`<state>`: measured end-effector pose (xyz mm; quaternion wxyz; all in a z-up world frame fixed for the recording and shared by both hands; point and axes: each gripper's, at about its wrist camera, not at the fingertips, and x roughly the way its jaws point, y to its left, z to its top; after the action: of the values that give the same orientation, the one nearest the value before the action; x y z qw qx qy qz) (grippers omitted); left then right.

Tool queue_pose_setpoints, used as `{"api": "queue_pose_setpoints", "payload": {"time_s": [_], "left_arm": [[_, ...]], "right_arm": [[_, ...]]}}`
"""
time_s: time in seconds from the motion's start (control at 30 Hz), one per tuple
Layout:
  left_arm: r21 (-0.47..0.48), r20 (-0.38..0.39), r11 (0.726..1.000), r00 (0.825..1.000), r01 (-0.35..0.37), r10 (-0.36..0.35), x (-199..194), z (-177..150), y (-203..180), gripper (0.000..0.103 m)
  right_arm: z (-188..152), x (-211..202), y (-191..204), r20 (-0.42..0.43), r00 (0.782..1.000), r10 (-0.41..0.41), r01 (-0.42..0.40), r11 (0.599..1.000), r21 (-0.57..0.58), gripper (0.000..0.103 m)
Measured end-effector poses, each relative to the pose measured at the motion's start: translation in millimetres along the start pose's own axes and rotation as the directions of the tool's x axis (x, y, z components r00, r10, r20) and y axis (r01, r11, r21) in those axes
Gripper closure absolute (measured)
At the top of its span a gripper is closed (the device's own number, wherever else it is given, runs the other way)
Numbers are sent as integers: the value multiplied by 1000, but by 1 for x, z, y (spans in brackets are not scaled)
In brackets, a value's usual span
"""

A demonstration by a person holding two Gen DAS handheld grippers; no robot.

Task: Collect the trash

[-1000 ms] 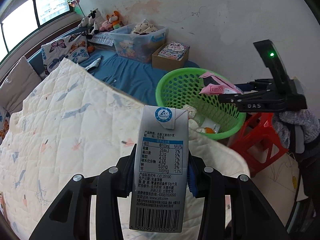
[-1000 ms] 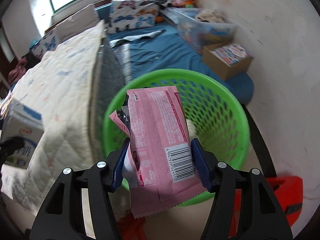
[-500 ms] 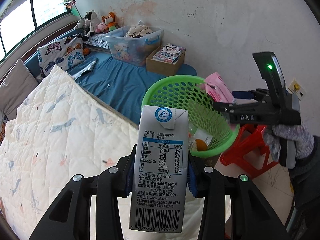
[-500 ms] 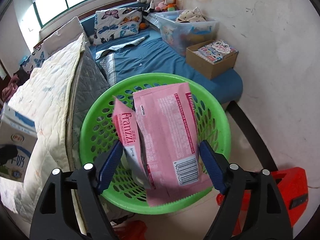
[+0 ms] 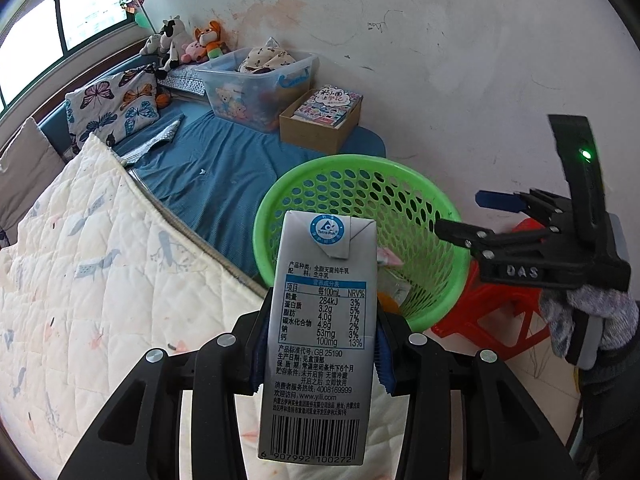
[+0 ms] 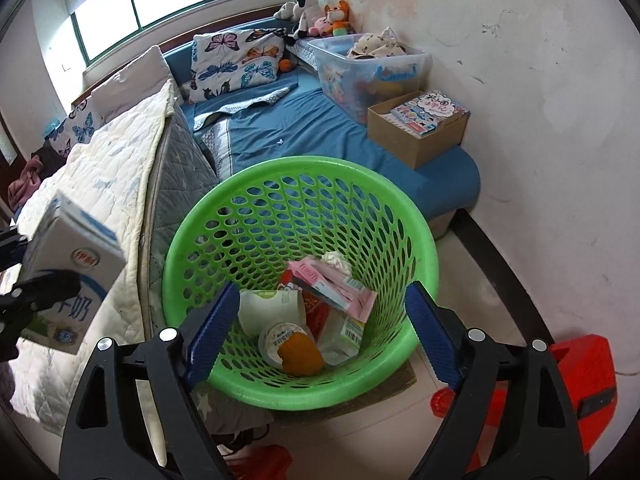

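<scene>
From the left wrist camera, the left gripper (image 5: 320,354) is clamped on an upright milk carton (image 5: 318,336), its blue pads pressing both sides and the nutrition label and barcode facing the lens. Behind the carton stands a green mesh basket (image 5: 416,216), partly hidden by it. A white quilted blanket (image 5: 100,260) covers the bed at left, with a blue mattress (image 5: 224,168) beyond it. On the mattress rest a clear storage bin (image 5: 260,80) and a cardboard box (image 5: 320,124) of books. At right, the right gripper (image 5: 476,216) reaches over the basket's rim with its fingers spread and nothing between them, held by a gloved hand (image 5: 588,316). A red stool (image 5: 492,320) stands beneath.

From the right wrist camera, the right gripper (image 6: 320,326) hangs above the green mesh basket (image 6: 400,200) with its blue pads wide apart and empty. Inside the basket lie a pink wrapper (image 6: 340,286), a white cup (image 6: 270,310), an orange peel (image 6: 302,356) and other scraps. At far left, the milk carton (image 6: 68,268) appears tilted, pinched in the left gripper (image 6: 28,292), above the quilted blanket (image 6: 108,168). The red stool (image 6: 588,380) shows at lower right.
</scene>
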<state>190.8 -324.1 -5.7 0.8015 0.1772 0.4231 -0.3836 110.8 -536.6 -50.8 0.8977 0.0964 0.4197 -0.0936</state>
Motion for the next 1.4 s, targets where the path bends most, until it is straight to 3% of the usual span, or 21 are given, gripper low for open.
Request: {"api": "queue_pose_setpoints", "payload": {"time_s": [0.17,0.73,1.03,1.4], "left_arm": [[-27,-7,1000,1000,16,-16,13,7,-6,62],[-28,-30,999,999,-37,36,49,24,-25,61],[-36,-16,999,1000,-25,24,50,24,-26,47],[-62,26,998,999,-26,28,25,11,-19,42]], "right_arm": [[-4,-9,1,12,1000,15,-15,1000,-11,19],[-21,-24,-2,24,999,27,-26,1000,-12,19],[-26,-25,-4,21,999,27,-27,1000,1,19],[-33,-33,5,31,998,47,-47,999,6,19]]}}
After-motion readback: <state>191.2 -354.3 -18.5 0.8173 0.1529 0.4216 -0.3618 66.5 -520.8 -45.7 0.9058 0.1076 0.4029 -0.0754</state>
